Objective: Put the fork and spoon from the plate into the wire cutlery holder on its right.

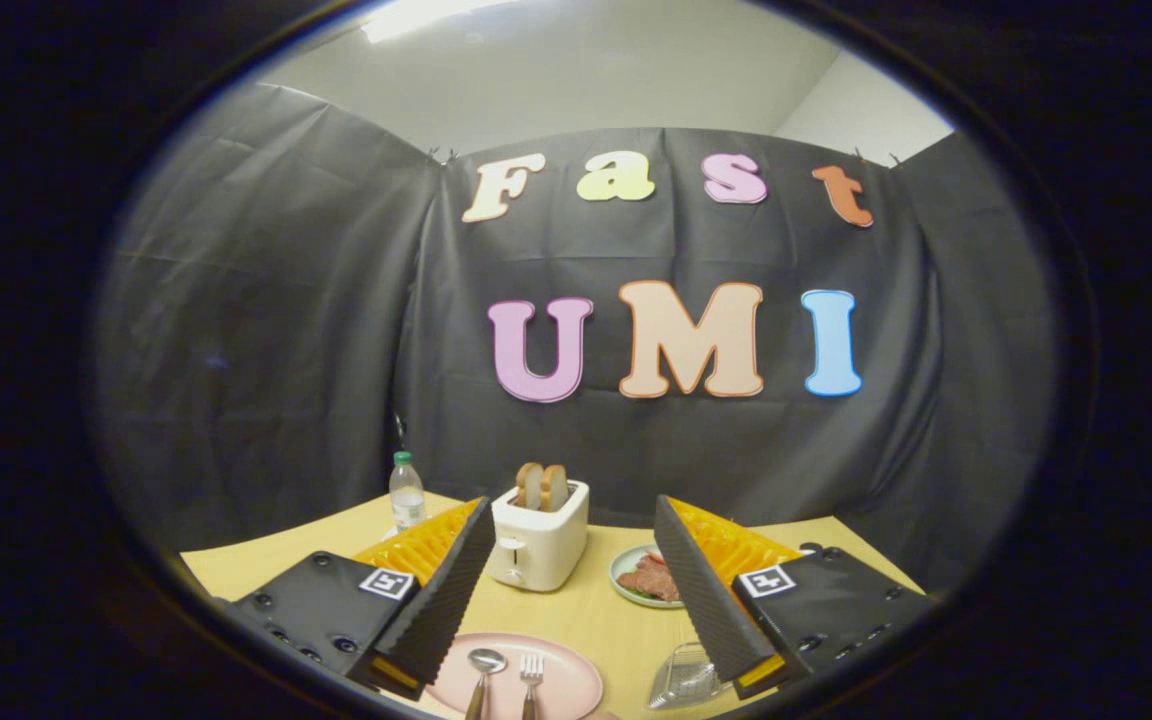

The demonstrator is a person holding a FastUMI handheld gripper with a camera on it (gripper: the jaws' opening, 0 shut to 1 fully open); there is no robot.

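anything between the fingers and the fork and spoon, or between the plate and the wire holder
Nothing visible. The open gripper hangs above the pink plate, with the spoon and fork lying between its fingers. Bare table separates the plate from the wire cutlery holder.

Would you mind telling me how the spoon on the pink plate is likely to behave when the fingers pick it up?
The spoon looks like polished metal, so it is probably stiff and may slip between the ribbed fingers. It lies flat on the pink plate beside the fork, so pinching its thin handle could be awkward. The gripper hangs open above the plate.
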